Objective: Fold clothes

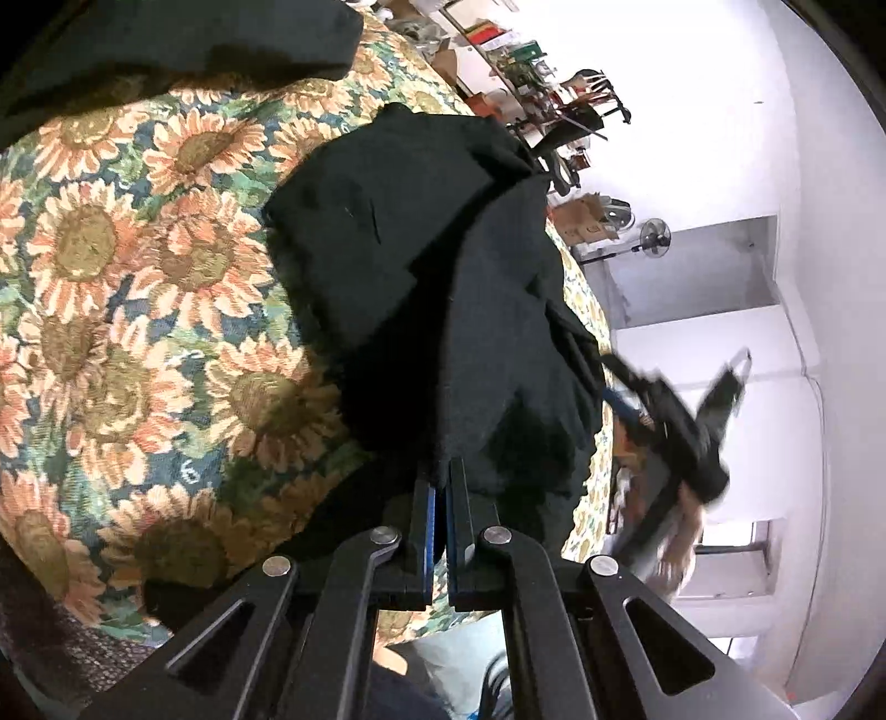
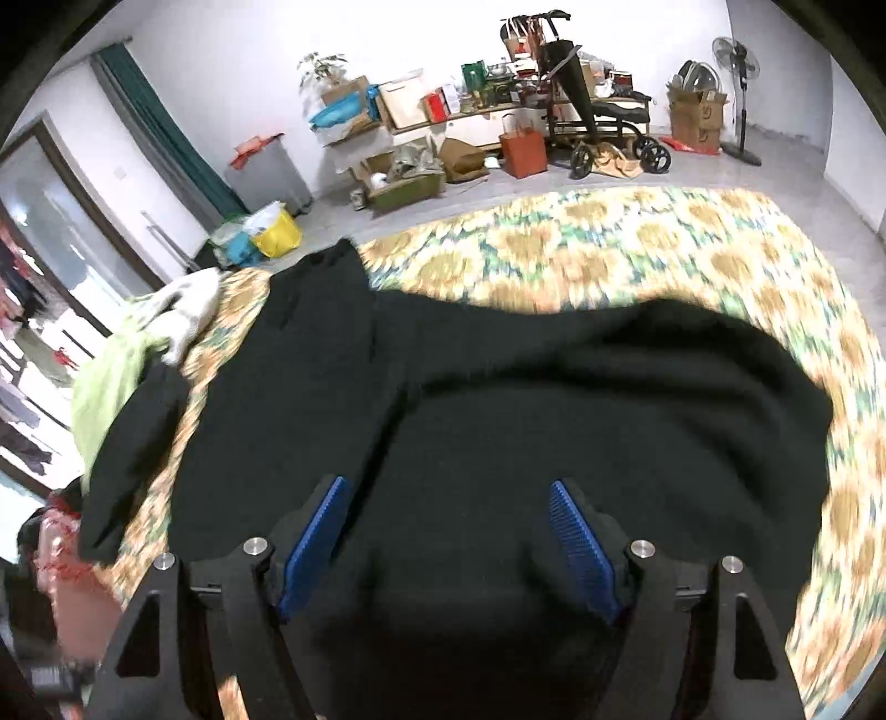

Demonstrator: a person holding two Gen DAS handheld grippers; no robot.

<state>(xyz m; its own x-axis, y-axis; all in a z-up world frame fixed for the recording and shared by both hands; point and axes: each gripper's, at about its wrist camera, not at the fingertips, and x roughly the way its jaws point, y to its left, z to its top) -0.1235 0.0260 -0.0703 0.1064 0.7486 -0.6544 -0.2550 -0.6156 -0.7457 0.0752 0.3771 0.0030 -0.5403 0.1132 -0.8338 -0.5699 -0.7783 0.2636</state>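
Observation:
A black garment (image 1: 443, 266) lies partly folded on the sunflower-print cover (image 1: 138, 249). My left gripper (image 1: 443, 476) is shut on an edge of it, and the cloth rises from the pinched fingers and drapes forward. In the right wrist view the same black garment (image 2: 554, 399) spreads wide across the cover (image 2: 609, 249). My right gripper (image 2: 448, 487) hovers over it, jaws wide apart, blue pads (image 2: 581, 548) bare and nothing between them. The right gripper (image 1: 675, 360) also shows blurred at the cover's far edge in the left wrist view, held by a hand.
Another dark garment (image 1: 194, 44) lies at the top left. A black piece (image 2: 138, 432), a light green cloth (image 2: 105, 382) and a white cloth (image 2: 188, 304) sit at the cover's left edge. Boxes, bags, a wheeled walker (image 2: 598, 111) and a fan (image 2: 736, 66) line the far wall.

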